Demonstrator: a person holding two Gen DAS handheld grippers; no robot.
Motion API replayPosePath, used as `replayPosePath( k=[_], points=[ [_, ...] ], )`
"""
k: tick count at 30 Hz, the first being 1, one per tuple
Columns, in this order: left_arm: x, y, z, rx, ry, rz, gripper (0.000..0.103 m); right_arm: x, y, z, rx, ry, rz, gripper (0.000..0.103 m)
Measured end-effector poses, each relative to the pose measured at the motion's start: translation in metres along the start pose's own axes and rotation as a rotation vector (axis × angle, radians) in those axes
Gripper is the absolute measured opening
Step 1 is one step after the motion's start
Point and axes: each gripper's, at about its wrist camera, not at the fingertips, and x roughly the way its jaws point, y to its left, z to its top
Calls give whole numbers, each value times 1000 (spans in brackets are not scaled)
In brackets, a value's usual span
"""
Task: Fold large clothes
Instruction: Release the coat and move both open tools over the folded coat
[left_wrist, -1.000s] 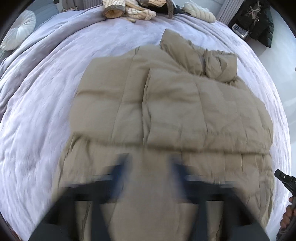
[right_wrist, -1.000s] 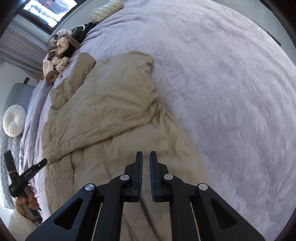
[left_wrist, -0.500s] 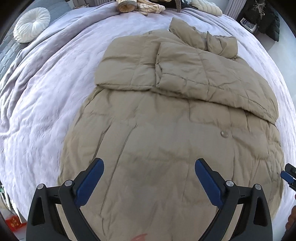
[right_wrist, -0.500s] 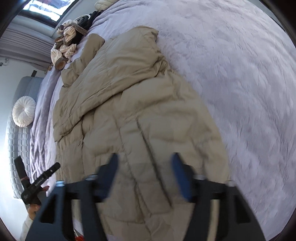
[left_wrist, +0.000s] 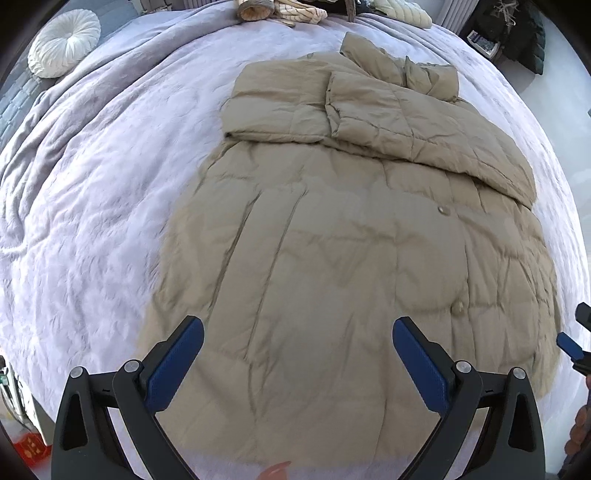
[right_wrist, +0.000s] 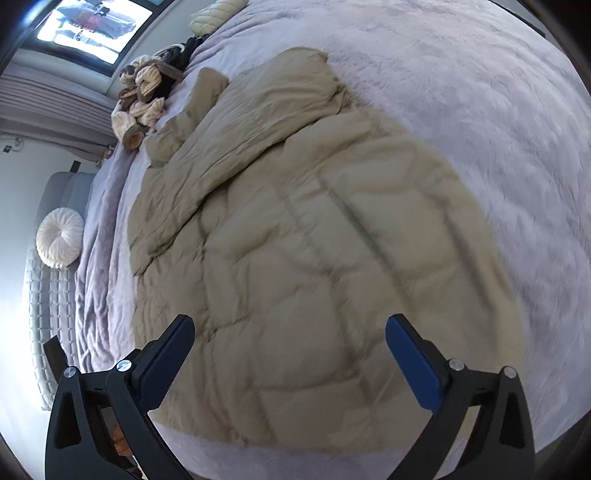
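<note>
A tan quilted puffer coat (left_wrist: 351, 258) lies flat on the lavender bed cover (left_wrist: 92, 221), its sleeves folded across the chest at the far end and its hem toward me. My left gripper (left_wrist: 297, 328) hovers above the lower part of the coat, jaws wide and still opening, nothing between the blue pads. My right gripper (right_wrist: 290, 325) hangs over the same coat (right_wrist: 314, 258) near the hem, jaws also opening wide and holding nothing. In the left wrist view the right gripper's tips (left_wrist: 576, 339) show at the right edge.
A round white cushion (left_wrist: 64, 42) sits at the bed's far left corner. A heap of knitted clothes (left_wrist: 280, 9) lies at the far edge, and a dark coat (left_wrist: 524, 33) hangs beyond the right side. The bed's near edge runs just under the hem.
Both grippers drew back from the folded sleeves toward the coat's hem. The right gripper went from shut to wide open, and the left one widened.
</note>
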Motion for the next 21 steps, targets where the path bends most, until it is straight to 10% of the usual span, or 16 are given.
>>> replayPosePath(
  k=[12,21],
  points=[
    [-23,74,-57,-101,87,29,102,-6,-1,-61,141,115,38,103],
    [-11,124,-114,-321,207,-193,102,-22,-40,-82,272,95,33,103]
  ],
)
